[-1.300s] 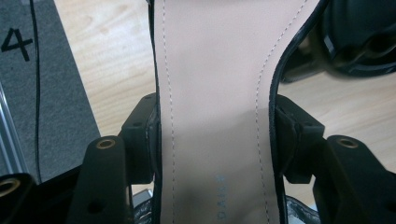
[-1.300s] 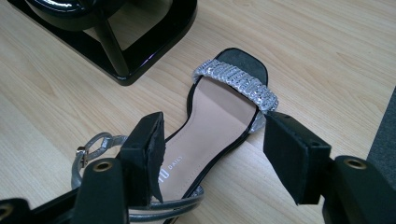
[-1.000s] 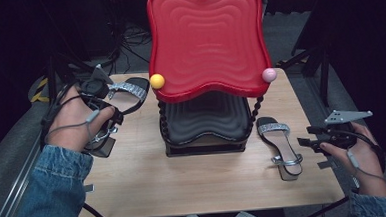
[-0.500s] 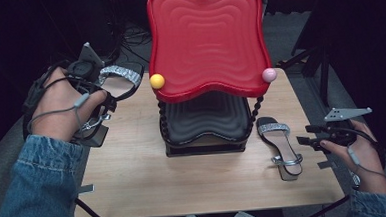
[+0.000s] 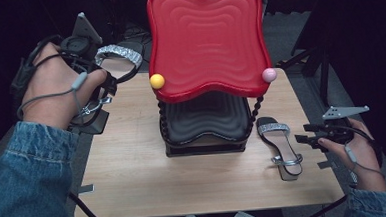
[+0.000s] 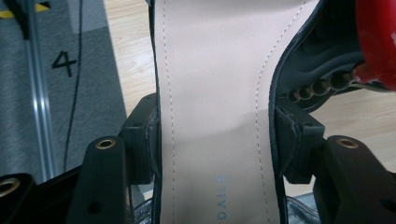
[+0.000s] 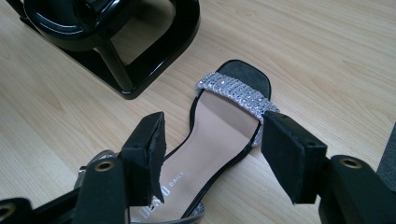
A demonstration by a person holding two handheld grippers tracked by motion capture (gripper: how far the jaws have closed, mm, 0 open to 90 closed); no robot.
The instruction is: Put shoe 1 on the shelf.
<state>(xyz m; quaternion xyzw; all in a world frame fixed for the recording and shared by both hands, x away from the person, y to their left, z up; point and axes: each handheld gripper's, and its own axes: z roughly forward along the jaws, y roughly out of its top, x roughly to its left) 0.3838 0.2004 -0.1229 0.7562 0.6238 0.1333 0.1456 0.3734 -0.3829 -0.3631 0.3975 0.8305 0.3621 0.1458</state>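
My left tool (image 5: 97, 86) is up in the air at the left side of the tabletop (image 5: 133, 161). It is clamped on a sandal (image 5: 121, 59). In the left gripper view my two black pads press on both sides of the sandal's sole (image 6: 212, 107), so the shoe sits tight between them. The shiny silver strap (image 5: 119, 53) points away from me, toward the back. The red shelf (image 5: 207, 37) of the rack is just to the right of this shoe and about as high. So I think this sandal has to go sideways to the right to land on that shelf.

In the middle stands the rack, with a black shelf (image 5: 204, 120) under the red one.

On the right, the other sandal (image 5: 280, 146) lies flat on the tabletop, just beside the foot of the rack. Its long side runs from me toward the back, with the silver strap (image 7: 236, 93) at the far end and the heel near me. My right tool (image 5: 310, 135) is low, just to the right of it. In the right gripper view its jaws stand apart, one on each side of the sole (image 7: 212, 135), and they do not touch it yet. They have just been closing in on it. My right hand (image 5: 358, 152) is the near one for this shoe. I think the jaws need to squeeze the narrow middle across its width.
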